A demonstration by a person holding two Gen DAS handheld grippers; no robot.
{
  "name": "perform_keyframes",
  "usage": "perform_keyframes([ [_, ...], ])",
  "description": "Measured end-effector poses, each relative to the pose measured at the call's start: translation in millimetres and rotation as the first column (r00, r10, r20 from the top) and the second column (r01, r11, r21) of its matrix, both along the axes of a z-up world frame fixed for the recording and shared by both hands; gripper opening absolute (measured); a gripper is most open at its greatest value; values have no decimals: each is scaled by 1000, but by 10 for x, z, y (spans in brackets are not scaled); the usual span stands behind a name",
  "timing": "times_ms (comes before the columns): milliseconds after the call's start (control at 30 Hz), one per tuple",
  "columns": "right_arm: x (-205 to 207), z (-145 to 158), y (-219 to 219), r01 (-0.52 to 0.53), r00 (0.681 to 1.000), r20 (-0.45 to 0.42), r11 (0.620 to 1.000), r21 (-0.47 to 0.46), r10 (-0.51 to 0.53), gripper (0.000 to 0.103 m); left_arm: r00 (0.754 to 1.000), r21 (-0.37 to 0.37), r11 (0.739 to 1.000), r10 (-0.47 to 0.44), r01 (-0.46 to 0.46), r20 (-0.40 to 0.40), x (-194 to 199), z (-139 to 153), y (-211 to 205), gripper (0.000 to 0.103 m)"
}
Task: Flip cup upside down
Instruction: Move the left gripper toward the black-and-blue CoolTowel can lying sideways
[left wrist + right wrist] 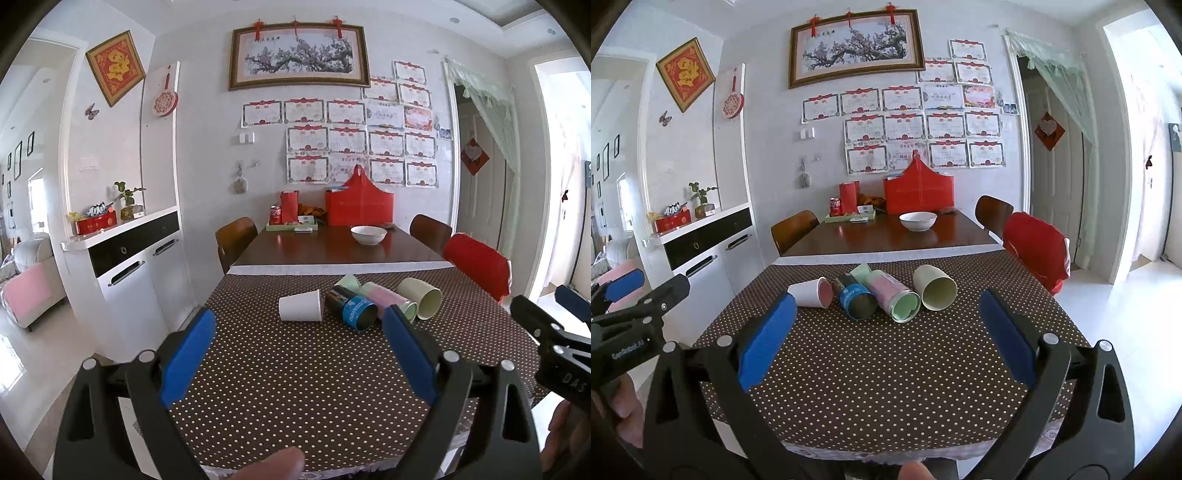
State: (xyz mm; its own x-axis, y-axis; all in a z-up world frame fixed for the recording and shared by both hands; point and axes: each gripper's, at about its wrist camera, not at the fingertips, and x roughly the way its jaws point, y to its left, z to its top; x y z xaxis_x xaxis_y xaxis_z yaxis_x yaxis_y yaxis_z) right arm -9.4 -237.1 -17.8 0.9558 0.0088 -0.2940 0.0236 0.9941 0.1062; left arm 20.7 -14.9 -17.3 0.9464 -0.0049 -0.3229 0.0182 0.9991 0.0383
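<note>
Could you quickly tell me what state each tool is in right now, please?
Left tool: open, holding nothing, short of the cups lying on the table.
Right tool: open, holding nothing, also short of the cups.

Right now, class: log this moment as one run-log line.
left claw: open, empty | right claw: open, empty | cups: on their sides, untouched | step: approach

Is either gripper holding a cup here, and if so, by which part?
Nothing is held. The left gripper and right gripper are both open, short of the cups.
</note>
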Motion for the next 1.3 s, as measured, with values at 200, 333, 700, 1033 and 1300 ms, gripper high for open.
perform_keyframes([
  [200,203,-75,-20,2,1000,-25,1000,-15,-3,97,999,14,1000,-11,12,-30,180,-66,-16,91],
  [333,338,-90,-61,4,999,-40,1000,-31,-5,97,998,15,1000,-23,24,-64,385,-151,-87,91],
  [700,897,-297,-400,20,990,-137,1000,-8,-20,97,980,31,998,-45,52,-195,1185,-414,-445,91],
  [1033,1525,-527,-745,36,975,-221,999,24,-29,97,947,22,997,-67,78,-314,2008,-656,-839,91],
  [1300,1941,-678,-947,29,962,-272,999,46,-15,97,923,-6,998,-54,56,-382,2717,-864,-1135,91],
])
